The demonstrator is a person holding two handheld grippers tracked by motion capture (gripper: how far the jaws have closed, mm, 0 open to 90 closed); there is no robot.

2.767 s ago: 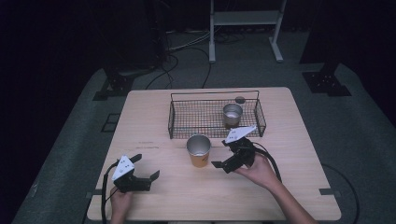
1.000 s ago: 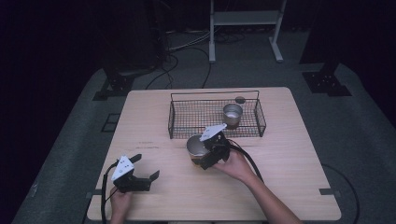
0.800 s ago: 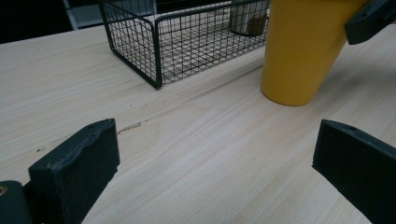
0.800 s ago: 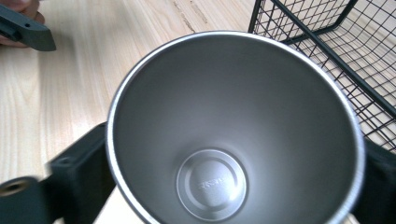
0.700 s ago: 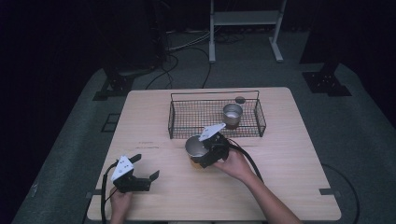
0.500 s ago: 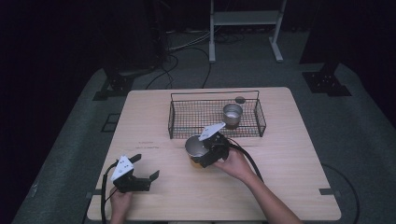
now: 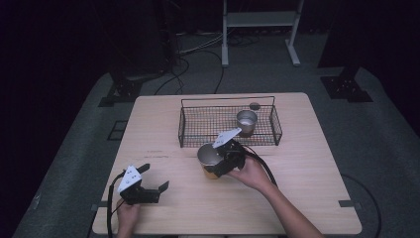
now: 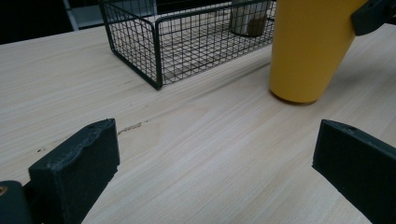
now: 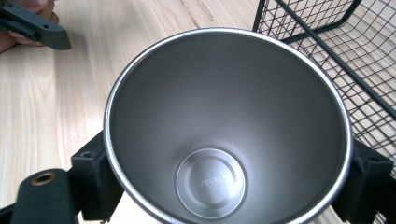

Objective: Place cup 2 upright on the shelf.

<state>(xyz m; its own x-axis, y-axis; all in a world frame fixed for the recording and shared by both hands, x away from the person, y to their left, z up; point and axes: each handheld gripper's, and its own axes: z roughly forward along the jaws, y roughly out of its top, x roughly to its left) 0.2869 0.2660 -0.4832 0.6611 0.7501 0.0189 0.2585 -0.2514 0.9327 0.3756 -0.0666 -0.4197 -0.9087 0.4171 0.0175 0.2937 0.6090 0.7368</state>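
Observation:
A yellow cup [image 7: 208,159] with a steel inside [image 9: 224,121] stands on the wooden table [image 7: 307,173] just in front of the wire basket [image 7: 187,130]. My right gripper [image 7: 216,160] is shut on it, one jaw pressed on each side below the rim. In the left gripper view the cup's yellow wall [image 8: 306,46] rests on the tabletop. My left gripper [image 7: 154,176] is held open and holds nothing, low at the table's front left, well apart from the cup.
A small steel cup [image 7: 246,121] stands inside the black wire basket [image 8: 154,42] at the back of the table. A small dark disc [image 7: 255,105] lies behind the basket. Cables trail from both grippers.
My right gripper has moved left from beside the cup and taken hold of it. Over the last second it has hardly moved. The left gripper has stayed put.

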